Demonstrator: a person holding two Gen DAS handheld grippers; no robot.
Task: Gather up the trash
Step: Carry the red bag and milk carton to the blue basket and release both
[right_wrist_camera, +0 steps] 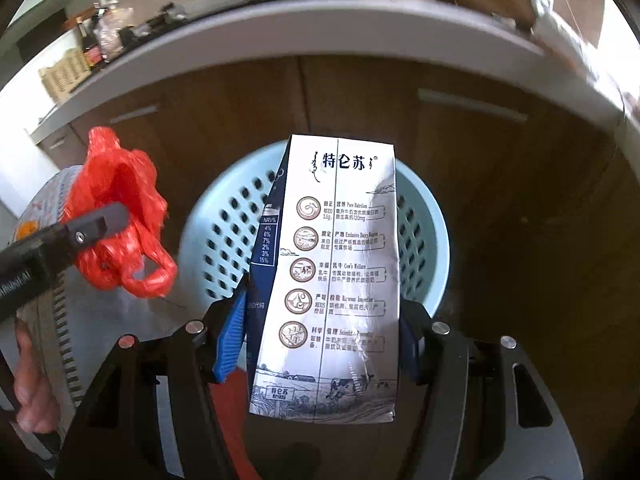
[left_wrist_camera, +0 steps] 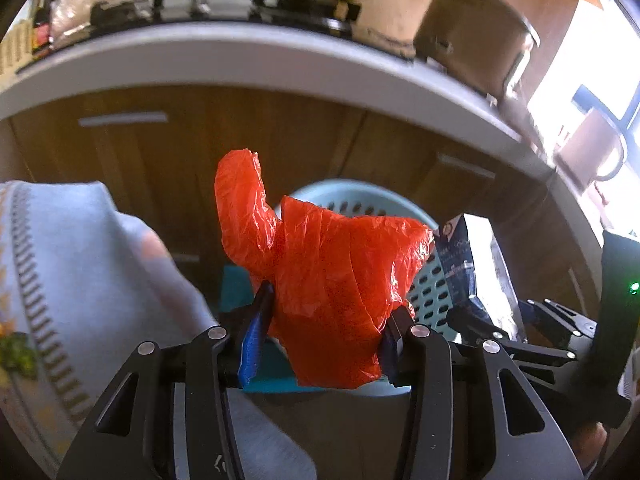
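Right now your left gripper (left_wrist_camera: pixel 326 320) clamps a crumpled red plastic bag (left_wrist_camera: pixel 320 272), while your right gripper (right_wrist_camera: pixel 320 320) pinches a milk carton (right_wrist_camera: pixel 332 280); the blue perforated bin (right_wrist_camera: pixel 224 232), seemingly beneath both, sits at twelve o'clock.

A grey countertop edge (left_wrist_camera: pixel 280 60) carries a metal pot (left_wrist_camera: pixel 476 36) above brown wooden cabinet doors (right_wrist_camera: pixel 240 120).

Red-orange bag (left_wrist_camera: pixel 324 276). White-and-navy carton (right_wrist_camera: pixel 332 280), brown round icons. Pale blue basket (right_wrist_camera: pixel 224 232), perforated with dark slots. Brown cabinets (left_wrist_camera: pixel 240 132), grey handles. Grey tabletop (left_wrist_camera: pixel 240 60).
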